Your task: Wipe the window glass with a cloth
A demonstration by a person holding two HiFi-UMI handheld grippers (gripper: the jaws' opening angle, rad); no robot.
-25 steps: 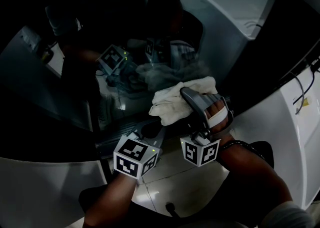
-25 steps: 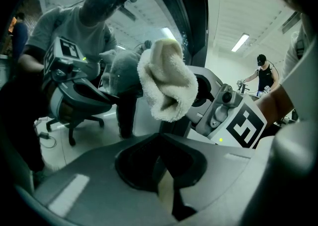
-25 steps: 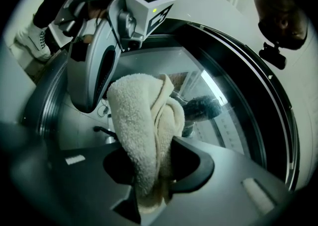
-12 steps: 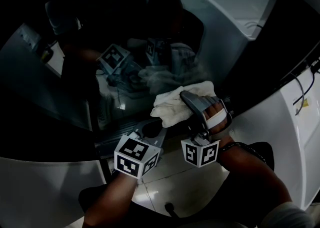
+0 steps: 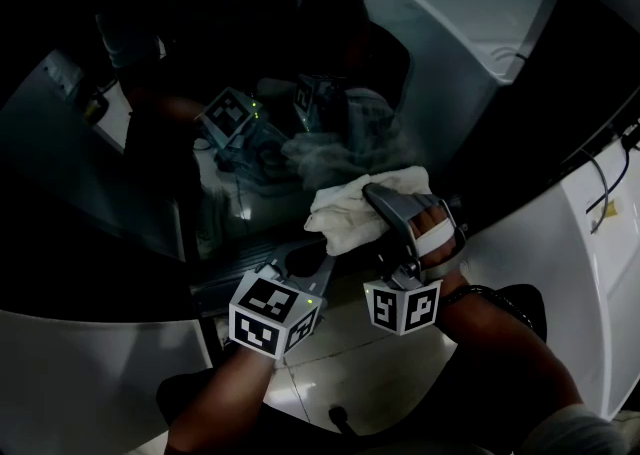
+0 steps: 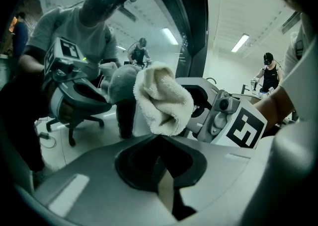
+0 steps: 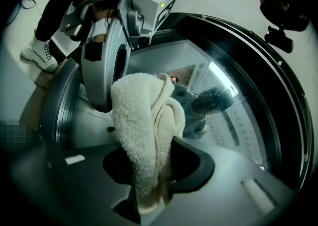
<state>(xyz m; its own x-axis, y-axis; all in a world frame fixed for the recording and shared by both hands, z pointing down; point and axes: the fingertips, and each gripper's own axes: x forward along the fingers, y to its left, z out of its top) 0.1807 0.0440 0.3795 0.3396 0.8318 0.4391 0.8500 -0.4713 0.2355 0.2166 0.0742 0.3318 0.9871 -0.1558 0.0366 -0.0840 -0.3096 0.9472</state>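
The window glass (image 5: 150,173) is dark, curved and full of reflections in the head view. A white terry cloth (image 5: 350,211) is pressed against it, and my right gripper (image 5: 372,199) is shut on that cloth. In the right gripper view the cloth (image 7: 146,140) hangs bunched between the jaws, in front of the glass (image 7: 233,106). My left gripper (image 5: 305,261) sits just left of and below the cloth, shut with nothing in it. In the left gripper view the cloth (image 6: 161,101) is just ahead of the left gripper (image 6: 163,173), apart from it.
A white moulded frame (image 5: 470,33) borders the glass at upper right, with a dark seal band beneath. Pale floor tiles (image 5: 340,363) lie below my arms. A cable (image 5: 605,193) hangs at the right. A person (image 6: 271,73) stands far back.
The right gripper with the cloth has slid slightly right and down along the glass. The left gripper has barely moved.
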